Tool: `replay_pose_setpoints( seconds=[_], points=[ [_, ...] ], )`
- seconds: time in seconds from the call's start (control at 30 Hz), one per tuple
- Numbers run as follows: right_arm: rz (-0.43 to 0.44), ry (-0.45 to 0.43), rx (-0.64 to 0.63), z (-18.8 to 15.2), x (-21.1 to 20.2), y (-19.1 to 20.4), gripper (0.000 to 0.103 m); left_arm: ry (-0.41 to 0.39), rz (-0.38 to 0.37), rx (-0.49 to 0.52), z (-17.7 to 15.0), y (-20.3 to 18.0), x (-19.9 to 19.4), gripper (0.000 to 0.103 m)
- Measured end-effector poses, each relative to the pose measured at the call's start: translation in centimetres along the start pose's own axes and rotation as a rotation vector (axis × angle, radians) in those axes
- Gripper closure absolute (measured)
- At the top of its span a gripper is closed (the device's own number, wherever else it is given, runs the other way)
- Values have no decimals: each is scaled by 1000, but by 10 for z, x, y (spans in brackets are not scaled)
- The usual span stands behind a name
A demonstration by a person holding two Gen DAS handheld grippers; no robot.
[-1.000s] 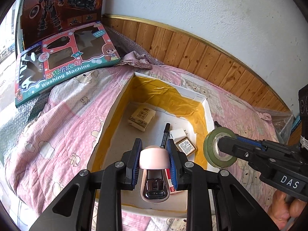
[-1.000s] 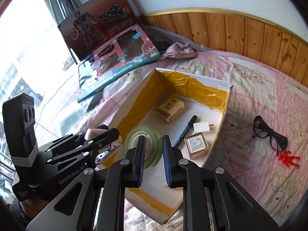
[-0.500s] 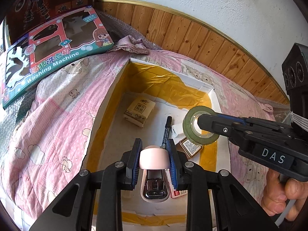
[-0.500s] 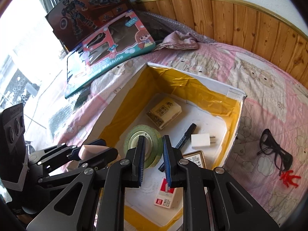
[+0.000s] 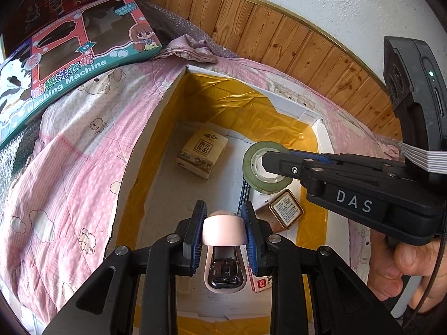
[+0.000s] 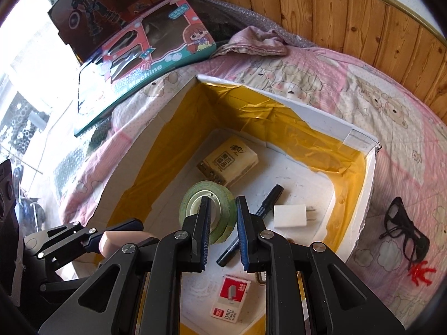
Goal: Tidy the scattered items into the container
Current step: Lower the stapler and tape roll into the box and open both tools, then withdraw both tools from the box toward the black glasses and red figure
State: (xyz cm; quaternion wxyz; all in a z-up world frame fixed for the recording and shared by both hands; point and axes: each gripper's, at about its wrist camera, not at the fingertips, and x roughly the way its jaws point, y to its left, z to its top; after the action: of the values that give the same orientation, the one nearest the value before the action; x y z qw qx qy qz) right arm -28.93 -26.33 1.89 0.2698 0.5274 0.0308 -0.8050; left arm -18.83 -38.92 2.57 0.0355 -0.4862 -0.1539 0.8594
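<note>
A white box (image 5: 296, 109) lined with yellow tape lies on the pink quilt. My left gripper (image 5: 223, 215) is shut on a pink stapler (image 5: 223, 231), held over the box's near end. My right gripper (image 6: 222, 203) is shut on a green tape roll (image 6: 195, 198), with one finger through its core. The roll (image 5: 259, 173) hangs over the box's right half, above a marker (image 6: 265, 201). From the right wrist, the stapler (image 6: 123, 241) shows at lower left. Black glasses (image 6: 405, 231) and a small red item (image 6: 420, 272) lie on the quilt, right of the box.
In the box lie a tissue pack (image 6: 227, 162), a white charger (image 6: 290, 216), a red staple box (image 6: 230, 298) and a small tin (image 5: 286, 209). Two toy boxes (image 6: 145, 55) lean at the back left. A wooden wall panel (image 5: 279, 33) runs behind the bed.
Both grippers have moved forward over the box. The tape roll has gone from the box's right rim to above its inside. Both grips are unchanged.
</note>
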Motion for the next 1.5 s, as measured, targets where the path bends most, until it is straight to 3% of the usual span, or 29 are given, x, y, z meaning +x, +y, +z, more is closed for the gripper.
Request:
replay_pose_setpoints(
  seconds=[0.1, 0.17, 0.5, 0.73, 1.5],
  points=[
    [2, 11, 17, 3, 9, -5, 82, 7, -14, -24, 2, 6, 4, 74],
    [-1, 12, 36, 4, 12, -9, 81, 1, -9, -34, 4, 8, 4, 64],
    [51, -44, 107, -8, -13, -26, 81, -43, 7, -76, 7, 17, -13, 64],
    [88, -116, 166, -28, -49, -41, 80, -50, 11, -11, -7, -10, -21, 64],
    [177, -204, 255, -133, -135, -49, 81, -90, -34, 120, -53, -107, -79, 64]
  ],
)
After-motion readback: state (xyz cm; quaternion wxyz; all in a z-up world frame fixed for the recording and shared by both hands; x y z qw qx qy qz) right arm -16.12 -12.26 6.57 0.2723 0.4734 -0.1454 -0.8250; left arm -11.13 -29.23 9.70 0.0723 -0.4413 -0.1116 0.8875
